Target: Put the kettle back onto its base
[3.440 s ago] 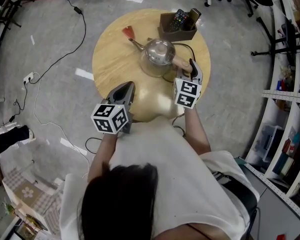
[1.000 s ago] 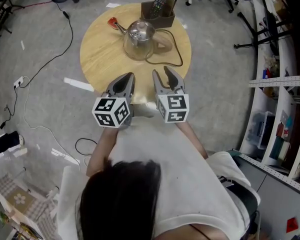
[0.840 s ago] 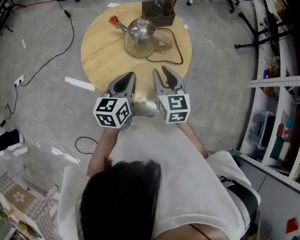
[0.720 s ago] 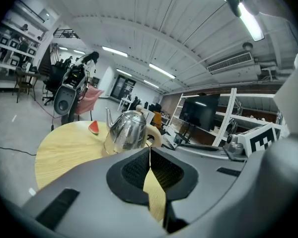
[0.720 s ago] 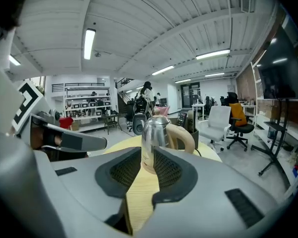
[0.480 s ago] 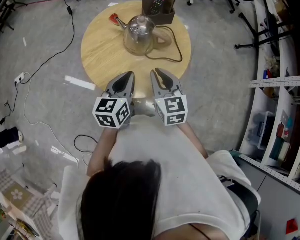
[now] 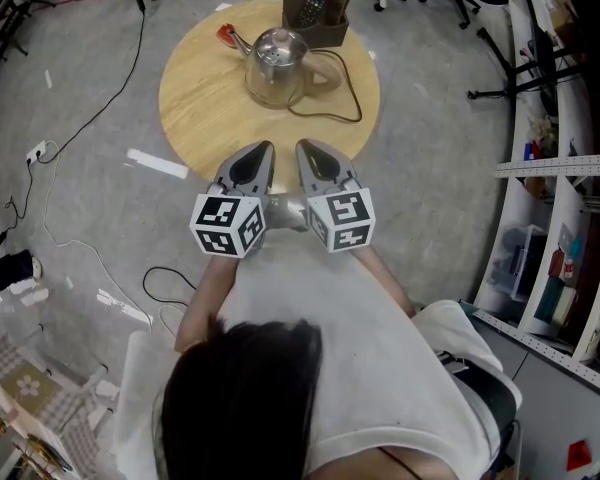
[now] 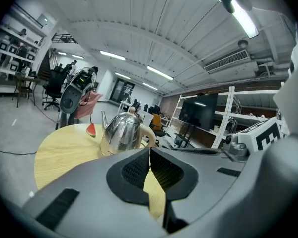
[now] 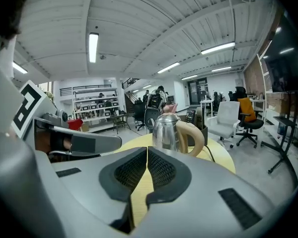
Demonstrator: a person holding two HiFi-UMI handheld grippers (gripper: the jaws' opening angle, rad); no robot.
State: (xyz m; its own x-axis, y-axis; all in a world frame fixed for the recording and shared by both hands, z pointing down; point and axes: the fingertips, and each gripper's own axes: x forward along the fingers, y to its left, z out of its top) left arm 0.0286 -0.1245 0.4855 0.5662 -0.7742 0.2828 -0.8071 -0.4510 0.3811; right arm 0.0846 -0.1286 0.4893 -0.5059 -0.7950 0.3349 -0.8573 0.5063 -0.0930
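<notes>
Your left gripper (image 7: 264,148) is shut on nothing. Your right gripper (image 7: 302,146) has just been closing, also empty. The steel kettle (image 7: 276,63) stands far across the round table (image 7: 205,118). It looks rigid, slick and probably heavy, so take its cream handle (image 7: 323,69).

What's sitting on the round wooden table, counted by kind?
Kettle: 1
Watermelon slice: 1
Brown box: 1
Remote-like handsets standing in the box: 2
Cord: 1
Total: 6
</notes>
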